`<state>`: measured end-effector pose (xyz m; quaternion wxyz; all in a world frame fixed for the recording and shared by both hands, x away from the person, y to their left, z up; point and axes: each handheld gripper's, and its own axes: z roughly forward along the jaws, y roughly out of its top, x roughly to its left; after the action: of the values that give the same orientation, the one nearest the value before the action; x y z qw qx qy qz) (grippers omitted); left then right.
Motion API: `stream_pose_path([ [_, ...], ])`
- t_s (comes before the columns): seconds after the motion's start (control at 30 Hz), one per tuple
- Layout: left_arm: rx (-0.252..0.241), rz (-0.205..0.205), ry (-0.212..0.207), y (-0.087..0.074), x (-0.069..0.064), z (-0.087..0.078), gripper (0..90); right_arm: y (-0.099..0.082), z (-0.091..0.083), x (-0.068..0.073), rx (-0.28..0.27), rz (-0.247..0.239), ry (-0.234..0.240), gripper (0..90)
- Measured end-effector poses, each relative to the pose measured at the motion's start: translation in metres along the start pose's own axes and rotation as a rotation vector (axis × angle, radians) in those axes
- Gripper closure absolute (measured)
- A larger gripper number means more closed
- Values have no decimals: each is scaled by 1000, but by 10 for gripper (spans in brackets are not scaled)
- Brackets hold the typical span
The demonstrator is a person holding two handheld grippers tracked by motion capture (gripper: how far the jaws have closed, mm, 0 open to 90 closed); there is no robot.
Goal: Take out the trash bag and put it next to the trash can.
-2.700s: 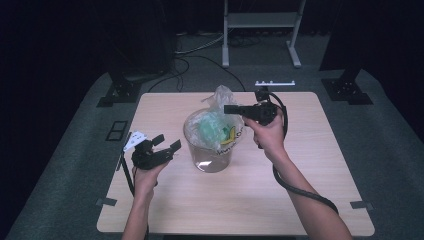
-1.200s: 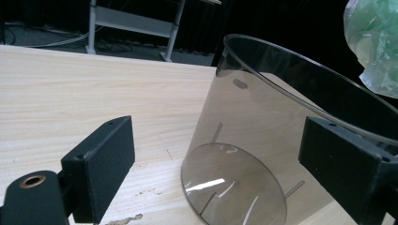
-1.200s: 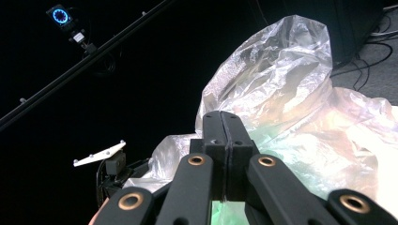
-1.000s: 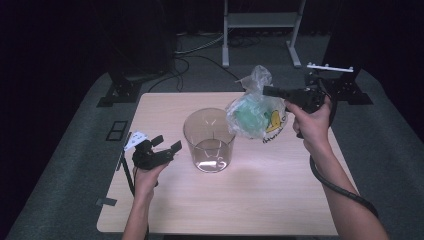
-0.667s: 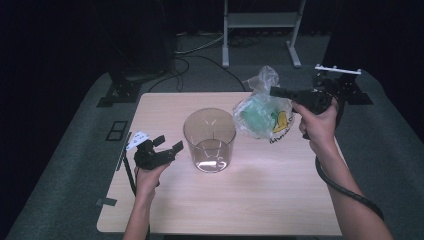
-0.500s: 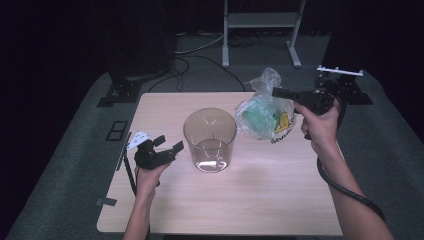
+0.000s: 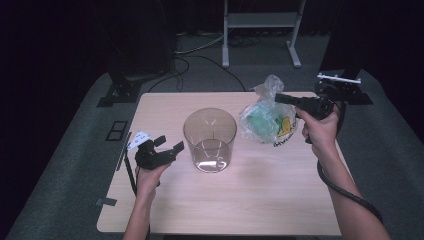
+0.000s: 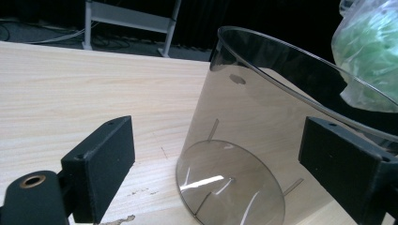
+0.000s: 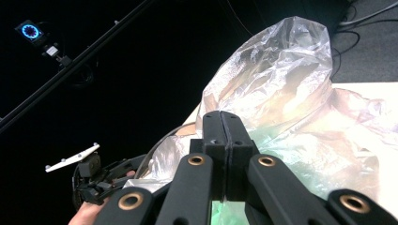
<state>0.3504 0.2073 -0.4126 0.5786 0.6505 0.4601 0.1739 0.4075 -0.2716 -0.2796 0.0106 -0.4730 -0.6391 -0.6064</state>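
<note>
Right gripper [image 7: 281, 98] clamped tight on the neck of a clear plastic bag [image 7: 265, 122] with green contents, jaws pressed together on the film; bag hanging over the right side of the wooden table [image 7: 225, 210], just beside a clear plastic cup [image 7: 209, 140] standing upright at centre; left gripper [image 7: 170, 145] gaping wide, holding nothing, low near the cup's left side.
</note>
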Motion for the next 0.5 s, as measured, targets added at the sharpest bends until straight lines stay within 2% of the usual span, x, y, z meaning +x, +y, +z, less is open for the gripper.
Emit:
stream_pose_path([
  [0.5,4,-3,1,-1,0,1,98,-19,14,-27,29,52,-31,900],
])
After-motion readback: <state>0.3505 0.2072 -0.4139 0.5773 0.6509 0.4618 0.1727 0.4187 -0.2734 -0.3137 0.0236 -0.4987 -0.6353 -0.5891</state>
